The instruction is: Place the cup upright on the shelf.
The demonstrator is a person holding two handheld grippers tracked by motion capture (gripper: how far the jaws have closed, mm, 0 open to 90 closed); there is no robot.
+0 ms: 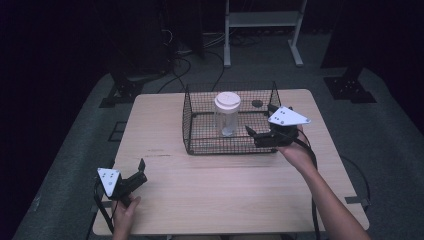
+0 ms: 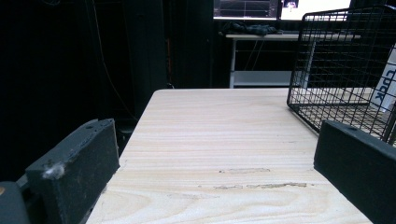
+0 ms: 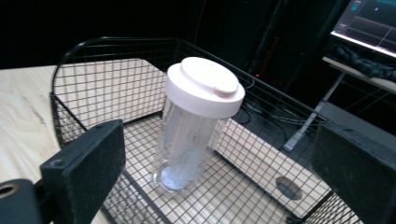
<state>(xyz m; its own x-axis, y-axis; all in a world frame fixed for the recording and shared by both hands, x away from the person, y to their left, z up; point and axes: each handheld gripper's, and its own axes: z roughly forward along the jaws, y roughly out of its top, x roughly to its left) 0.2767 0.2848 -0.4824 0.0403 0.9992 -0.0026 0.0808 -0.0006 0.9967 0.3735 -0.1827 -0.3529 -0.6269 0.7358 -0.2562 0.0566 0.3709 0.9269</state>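
Clear jar [image 1: 227,114] with a white lid stands upright inside the wire basket [image 1: 200,145] on the table [image 1: 210,190]. Left gripper [image 1: 140,169] rests near the table's left front corner, jaws wide open, empty. Right gripper [image 1: 252,133] hovers at the basket's right front, jaws wide open toward the jar, holding nothing.

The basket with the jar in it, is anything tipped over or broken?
No. The clear jar stands upright inside the wire basket, white lid on. Only oddities: scuff marks on the wooden table.
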